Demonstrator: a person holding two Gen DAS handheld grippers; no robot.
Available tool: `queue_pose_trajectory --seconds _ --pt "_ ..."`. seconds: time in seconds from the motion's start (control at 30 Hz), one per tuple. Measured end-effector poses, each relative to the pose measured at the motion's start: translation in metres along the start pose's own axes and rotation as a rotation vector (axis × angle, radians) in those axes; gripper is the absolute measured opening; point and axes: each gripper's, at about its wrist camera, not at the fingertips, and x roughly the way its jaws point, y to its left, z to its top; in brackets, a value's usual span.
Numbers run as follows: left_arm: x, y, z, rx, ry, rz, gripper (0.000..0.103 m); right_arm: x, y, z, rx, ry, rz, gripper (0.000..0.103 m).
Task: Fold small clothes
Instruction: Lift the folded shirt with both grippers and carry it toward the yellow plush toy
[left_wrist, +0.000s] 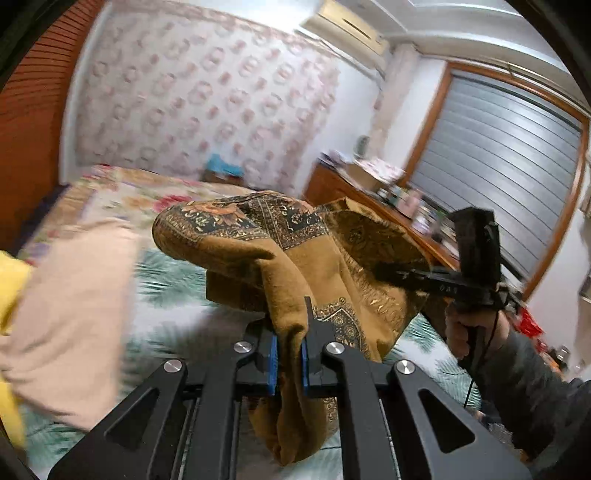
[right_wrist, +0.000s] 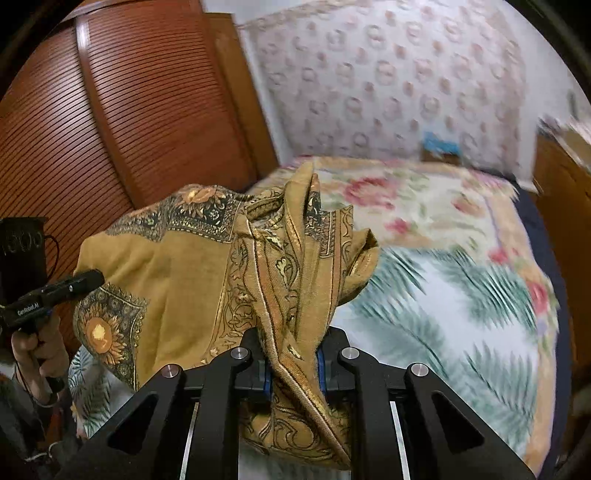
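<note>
A bed (right_wrist: 461, 295) fills the lower part of both views, covered in a quilt printed with green palm fronds near the cameras and red and pink flowers toward the far end. Behind it stands a wall with pale rosette wallpaper (left_wrist: 207, 96), a brown slatted wardrobe door (right_wrist: 122, 110) to one side, and in the left wrist view a wood-framed window (left_wrist: 509, 177) above a cluttered wooden cabinet (left_wrist: 351, 184). At the left edge of that view a blurred pale pink cloth (left_wrist: 70, 314) lies on the bed, with something yellow (left_wrist: 9, 295) beside it. Raised above the quilt between the two cameras hangs a mustard-brown patterned scarf (left_wrist: 295, 258), with dark floral borders and a sunflower medallion (right_wrist: 99, 332); it drapes in loose folds and is bunched at both held ends. The left hand-held gripper (left_wrist: 288, 354) has its blue-padded jaws pressed together on a gathered fold of the scarf. The right hand-held gripper (right_wrist: 293, 365) likewise pinches a twisted bunch of the scarf's bordered edge. A person's hand (left_wrist: 469, 332) in a grey sleeve grips the right tool's handle.
</note>
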Motion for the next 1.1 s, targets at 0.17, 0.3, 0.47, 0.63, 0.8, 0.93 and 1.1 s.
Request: queue_pose_trajectory --seconds 0.17,0.3,0.47,0.63,0.8,0.93,1.1 --pt "-0.036 0.05 -0.002 -0.059 -0.064 0.117 0.01 0.065 0.048 0.045 -0.133 0.013 0.065 0.016" --pt "-0.052 0.078 -0.007 -0.082 -0.102 0.197 0.01 0.116 0.077 0.074 -0.212 0.018 0.108 0.015" --pt "-0.059 0.112 -0.019 -0.139 -0.138 0.257 0.01 0.186 0.096 0.112 -0.296 0.035 0.144 0.015" --pt "-0.053 0.131 -0.033 -0.17 -0.142 0.258 0.01 0.231 0.112 0.134 -0.364 0.048 0.162 0.015" --pt "-0.051 0.136 -0.046 -0.206 -0.127 0.248 0.01 0.269 0.123 0.154 -0.391 0.072 0.17 0.015" --pt "-0.05 0.132 -0.053 -0.233 -0.118 0.256 0.01 0.283 0.128 0.162 -0.403 0.095 0.186 0.015" --pt "-0.047 0.13 -0.056 -0.23 -0.101 0.324 0.013 0.309 0.128 0.168 -0.398 0.14 0.195 0.016"
